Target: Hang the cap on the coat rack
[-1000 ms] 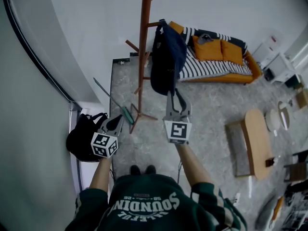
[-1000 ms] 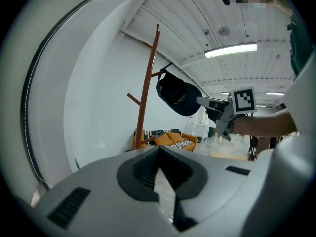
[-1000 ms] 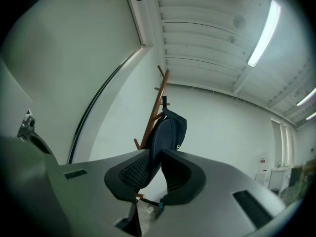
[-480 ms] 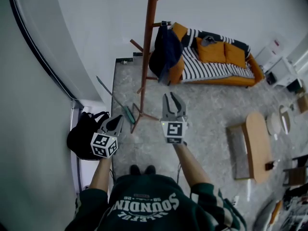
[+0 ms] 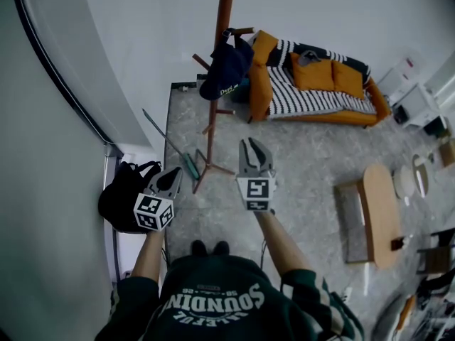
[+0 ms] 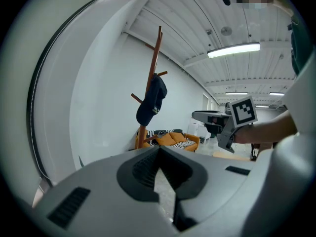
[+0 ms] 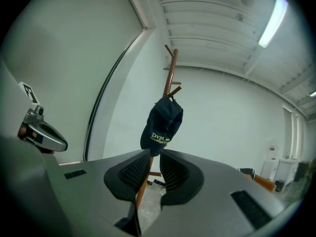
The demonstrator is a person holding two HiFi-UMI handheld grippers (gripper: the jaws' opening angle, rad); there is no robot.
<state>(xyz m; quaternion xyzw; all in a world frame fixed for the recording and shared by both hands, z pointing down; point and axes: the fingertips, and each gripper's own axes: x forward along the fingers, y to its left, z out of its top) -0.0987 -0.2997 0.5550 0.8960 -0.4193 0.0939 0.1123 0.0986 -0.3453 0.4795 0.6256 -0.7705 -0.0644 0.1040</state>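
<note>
The right hand-held gripper is partly open, with nothing between its jaws. The left hand-held gripper is closed on nothing and sits lower, off to the side. Ahead of and above the right one, well apart from it, the cap hangs from a peg of the rack, its long axis near vertical. The right hand-held gripper is the nearer. The hanging looks done, so the next move is probably to back away.

Grey speckled floor, coat rack, orange sofa, wooden table on it
</note>
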